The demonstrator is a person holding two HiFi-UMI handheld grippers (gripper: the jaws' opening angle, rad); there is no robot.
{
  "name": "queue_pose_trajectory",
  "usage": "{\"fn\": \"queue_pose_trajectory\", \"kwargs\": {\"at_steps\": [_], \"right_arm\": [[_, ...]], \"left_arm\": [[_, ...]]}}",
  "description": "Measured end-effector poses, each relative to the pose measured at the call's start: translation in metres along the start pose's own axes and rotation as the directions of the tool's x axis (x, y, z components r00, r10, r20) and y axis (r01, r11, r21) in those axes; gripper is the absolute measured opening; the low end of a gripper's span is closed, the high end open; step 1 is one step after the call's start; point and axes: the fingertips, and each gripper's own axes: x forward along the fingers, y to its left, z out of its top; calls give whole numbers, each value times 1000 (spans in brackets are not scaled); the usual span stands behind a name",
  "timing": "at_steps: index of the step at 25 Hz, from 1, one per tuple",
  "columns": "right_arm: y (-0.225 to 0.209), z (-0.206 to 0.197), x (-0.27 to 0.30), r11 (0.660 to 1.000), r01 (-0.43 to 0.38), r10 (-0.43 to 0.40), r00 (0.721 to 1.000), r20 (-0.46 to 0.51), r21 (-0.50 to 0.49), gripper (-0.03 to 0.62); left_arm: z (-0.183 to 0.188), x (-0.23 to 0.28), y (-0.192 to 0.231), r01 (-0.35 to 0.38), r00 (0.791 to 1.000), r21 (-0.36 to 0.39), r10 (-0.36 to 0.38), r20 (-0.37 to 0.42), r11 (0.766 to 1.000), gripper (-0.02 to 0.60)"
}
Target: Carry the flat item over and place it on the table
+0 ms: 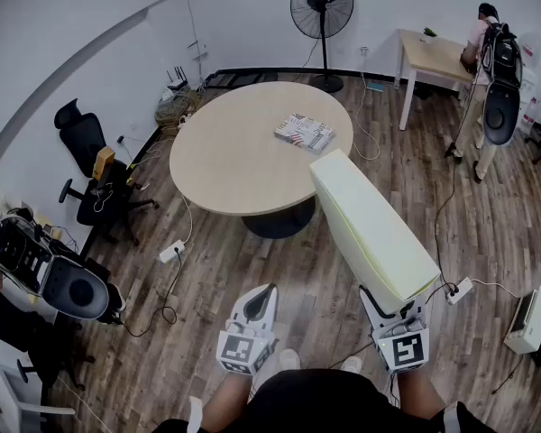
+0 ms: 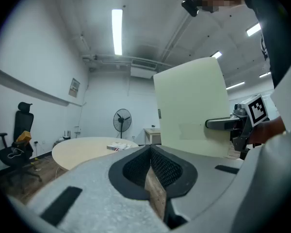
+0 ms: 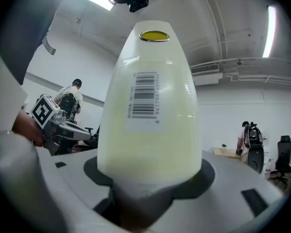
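A pale yellow flat pad point(image 1: 371, 228) juts forward and up from my right gripper point(image 1: 385, 307), which is shut on its near end. In the right gripper view the pad point(image 3: 149, 110) fills the middle, with a barcode label point(image 3: 143, 101) on its edge, and stands wedged between the jaws of the right gripper point(image 3: 149, 181). My left gripper point(image 1: 267, 292) hangs beside it, shut, with nothing in it. In the left gripper view the pad point(image 2: 191, 110) stands to the right. The round beige table point(image 1: 243, 165) lies ahead of the pad's far end.
A book point(image 1: 305, 132) lies on the table's far right part. An office chair point(image 1: 90, 165) stands at the left, a fan point(image 1: 322, 7) behind the table. At the back right is a small desk point(image 1: 433, 57) with a person point(image 1: 487, 61). Cables and power strips point(image 1: 172, 252) lie on the wooden floor.
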Motion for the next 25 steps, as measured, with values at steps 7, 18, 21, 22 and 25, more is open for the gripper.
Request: {"fn": "queue_pose_trajectory", "kwargs": {"at_steps": [7, 18, 21, 22, 25], "right_arm": [[7, 2, 2, 997, 31, -31, 1000, -3, 77, 296], [45, 29, 38, 987, 25, -36, 997, 65, 159, 299], [59, 34, 52, 987, 43, -54, 996, 68, 153, 299], [62, 36, 57, 987, 49, -60, 996, 69, 156, 299], [68, 42, 71, 985, 57, -70, 995, 74, 161, 299]], "left_arm": [[-6, -10, 8, 8, 1000, 5, -8, -20, 1000, 2], [-7, -32, 65, 17, 1000, -13, -17, -13, 1000, 2], [-14, -40, 87, 26, 1000, -7, -26, -18, 1000, 2], [-15, -42, 95, 27, 999, -6, -27, -20, 1000, 2], [-19, -44, 117, 20, 999, -17, -21, -33, 1000, 2]]}}
